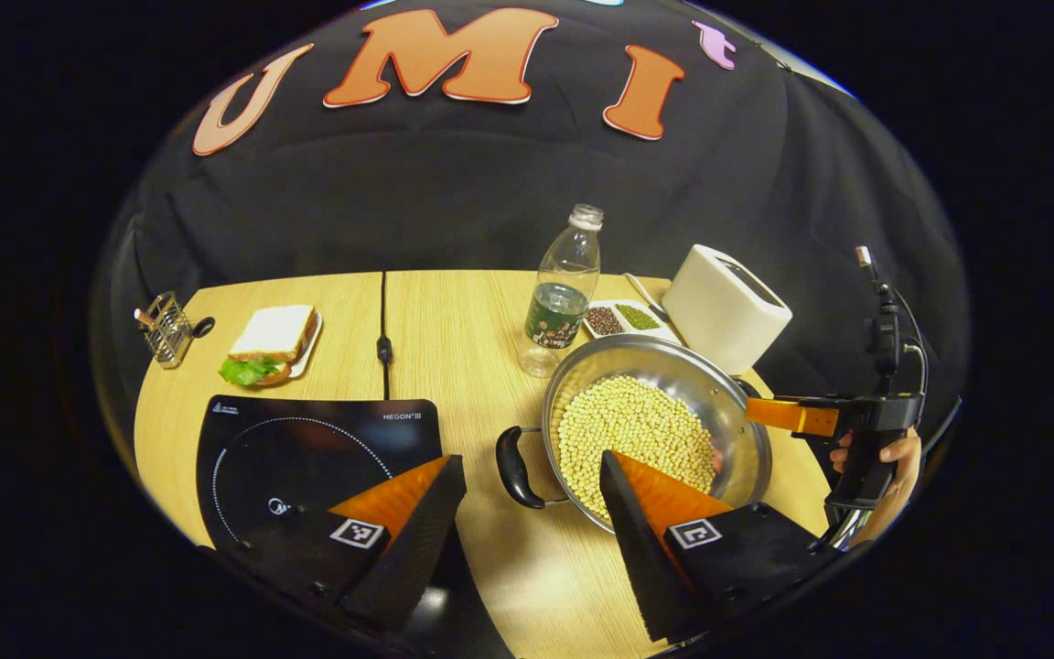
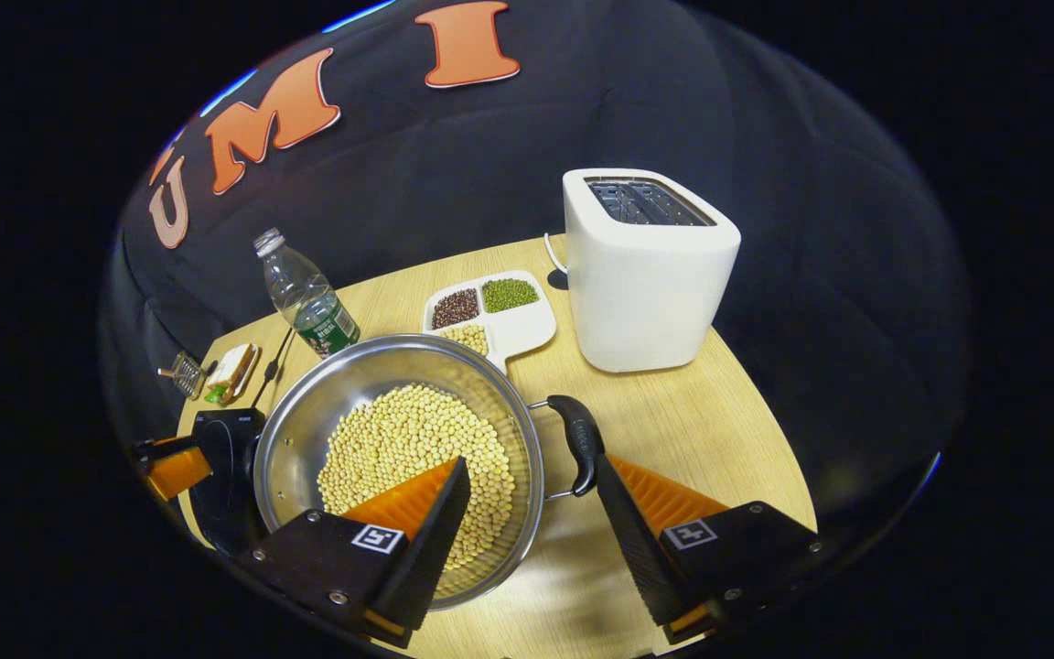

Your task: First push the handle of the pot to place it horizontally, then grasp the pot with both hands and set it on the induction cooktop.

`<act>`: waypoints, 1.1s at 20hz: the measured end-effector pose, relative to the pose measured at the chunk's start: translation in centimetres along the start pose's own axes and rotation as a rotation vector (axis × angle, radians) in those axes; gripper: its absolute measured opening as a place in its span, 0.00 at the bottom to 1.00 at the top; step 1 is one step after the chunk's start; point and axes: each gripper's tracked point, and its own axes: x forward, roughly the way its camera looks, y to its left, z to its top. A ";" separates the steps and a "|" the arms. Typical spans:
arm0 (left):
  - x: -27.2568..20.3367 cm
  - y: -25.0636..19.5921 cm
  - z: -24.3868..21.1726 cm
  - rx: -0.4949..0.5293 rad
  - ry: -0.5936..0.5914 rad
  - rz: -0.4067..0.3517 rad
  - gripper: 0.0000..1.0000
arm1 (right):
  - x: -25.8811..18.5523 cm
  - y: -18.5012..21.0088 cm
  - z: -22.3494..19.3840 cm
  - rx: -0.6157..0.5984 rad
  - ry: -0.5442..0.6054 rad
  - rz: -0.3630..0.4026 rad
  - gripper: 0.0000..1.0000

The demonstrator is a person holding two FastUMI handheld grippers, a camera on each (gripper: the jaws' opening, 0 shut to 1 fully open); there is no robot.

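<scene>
Steel and soybeans hold the middle of the worktop. Working left to right in the left gripper view: a small wire rack at the far left corner, a sandwich on a plate just beside it, then the black induction cooktop along the near left edge, bare. Our left gripper hangs with jaws wide, one finger over the cooktop, the other over the pot's rim; the pot's left handle lies in the gap, not touched by either finger as far as we can tell. The pot, filled with beans, sits right of the cooktop and apart from it. A water bottle, a divided dish of beans and a white toaster stand behind it, toward the far right corner.

In the right gripper view our right gripper is likewise wide open, straddling the rim, the right handle just beside the inner face of one finger.

Both handles look level, so we judge the push done and the two-handed grasp in hand. Next: settle each handle between the fingers, close both together, lift evenly so no beans spill, carry left onto the cooktop.
</scene>
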 end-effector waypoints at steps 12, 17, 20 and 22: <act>8.4 1.2 -2.9 0.014 0.037 0.161 0.87 | 3.9 -2.3 -0.2 -0.093 0.001 -0.116 0.89; 9.7 1.3 -2.8 0.033 0.016 0.205 0.80 | 5.1 -2.4 -0.6 -0.129 0.014 -0.115 0.83; 10.4 1.5 -2.5 0.031 -0.002 0.231 0.73 | 5.5 -2.1 -0.7 -0.145 0.012 -0.114 0.74; 10.6 1.6 -2.2 0.035 -0.018 0.234 0.76 | 5.4 -2.1 -0.7 -0.148 0.014 -0.115 0.73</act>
